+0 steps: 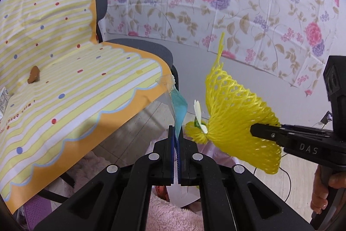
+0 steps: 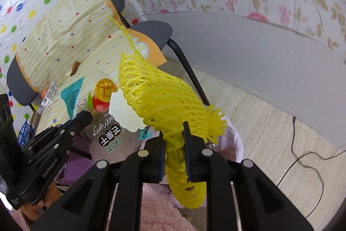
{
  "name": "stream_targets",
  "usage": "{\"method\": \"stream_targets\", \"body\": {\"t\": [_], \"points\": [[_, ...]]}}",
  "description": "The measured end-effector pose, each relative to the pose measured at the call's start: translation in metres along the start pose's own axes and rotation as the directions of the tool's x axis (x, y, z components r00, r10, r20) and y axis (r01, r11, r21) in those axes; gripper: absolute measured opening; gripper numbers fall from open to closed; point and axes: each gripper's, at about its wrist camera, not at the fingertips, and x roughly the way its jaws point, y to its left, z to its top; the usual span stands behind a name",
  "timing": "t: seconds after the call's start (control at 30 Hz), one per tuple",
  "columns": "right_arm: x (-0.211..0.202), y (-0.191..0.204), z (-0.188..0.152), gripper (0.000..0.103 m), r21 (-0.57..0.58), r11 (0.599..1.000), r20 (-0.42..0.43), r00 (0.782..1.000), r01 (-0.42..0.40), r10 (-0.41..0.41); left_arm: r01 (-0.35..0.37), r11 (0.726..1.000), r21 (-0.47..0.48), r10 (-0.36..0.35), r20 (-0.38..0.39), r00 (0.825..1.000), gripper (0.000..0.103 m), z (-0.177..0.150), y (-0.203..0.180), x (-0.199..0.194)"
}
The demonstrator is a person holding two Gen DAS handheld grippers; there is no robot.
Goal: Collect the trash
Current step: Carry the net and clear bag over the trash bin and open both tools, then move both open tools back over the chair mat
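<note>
My left gripper (image 1: 176,133) is shut on a thin teal and clear snack wrapper (image 1: 178,109), seen edge-on and standing up from the pads. In the right wrist view the same wrapper (image 2: 108,127) shows a mango picture and hangs from the left gripper (image 2: 86,117). My right gripper (image 2: 174,133) is shut on a yellow foam fruit net (image 2: 160,92), which sticks out ahead of the fingers. The net (image 1: 233,114) and right gripper (image 1: 255,131) sit just right of the wrapper. A pale pink bag (image 2: 231,142) lies below both grippers.
A grey chair (image 1: 138,47) draped with a yellow striped cloth (image 1: 64,79) stands to the left. On it lie a brown scrap (image 1: 34,75) and a small printed packet (image 2: 49,94). Pink fluffy fabric (image 1: 168,215) is underneath. A black cable (image 2: 302,155) runs over the floor.
</note>
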Motion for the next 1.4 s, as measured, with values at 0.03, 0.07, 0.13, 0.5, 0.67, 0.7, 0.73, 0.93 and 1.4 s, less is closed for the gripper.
{"method": "stream_targets", "body": {"t": [0.03, 0.07, 0.13, 0.5, 0.67, 0.7, 0.73, 0.93, 1.4], "points": [[0.004, -0.001, 0.001, 0.015, 0.009, 1.0, -0.006, 1.0, -0.002, 0.002, 0.001, 1.0, 0.001, -0.001, -0.005, 1.0, 0.005, 0.001, 0.0, 0.002], [0.008, -0.002, 0.001, 0.015, 0.016, 1.0, -0.011, 1.0, -0.002, 0.002, 0.003, 1.0, 0.002, -0.003, -0.008, 1.0, 0.005, 0.001, 0.0, 0.004], [0.015, -0.004, 0.002, 0.017, 0.026, 1.0, -0.022, 1.0, -0.001, 0.002, 0.005, 1.0, 0.006, -0.005, -0.018, 1.0, 0.005, 0.003, 0.0, 0.009], [0.038, -0.011, 0.001, 0.048, 0.048, 0.998, -0.057, 0.998, 0.03, -0.028, -0.031, 0.998, -0.052, 0.031, 0.0, 1.0, 0.046, 0.005, 0.023, 0.0], [0.012, 0.005, 0.011, 0.05, -0.026, 0.997, 0.024, 0.998, 0.066, -0.066, -0.082, 0.993, -0.084, 0.083, 0.018, 0.996, 0.051, 0.005, 0.04, -0.018], [0.002, 0.012, 0.014, 0.05, -0.055, 0.996, 0.054, 0.996, 0.074, -0.071, -0.091, 0.992, -0.092, 0.093, 0.021, 0.995, 0.051, 0.005, 0.044, -0.023], [-0.004, 0.016, 0.017, 0.05, -0.076, 0.994, 0.073, 0.995, 0.078, -0.073, -0.098, 0.99, -0.097, 0.101, 0.022, 0.995, 0.051, 0.005, 0.046, -0.025], [-0.03, 0.047, 0.027, 0.051, -0.173, 0.982, 0.157, 0.986, 0.079, -0.052, -0.138, 0.981, -0.137, 0.144, 0.033, 0.989, 0.056, 0.0, 0.064, -0.047], [-0.011, 0.122, 0.038, 0.062, -0.359, 0.932, 0.102, 0.991, -0.043, 0.085, -0.299, 0.927, -0.227, 0.31, 0.017, 0.951, 0.071, -0.01, 0.12, -0.089]]}}
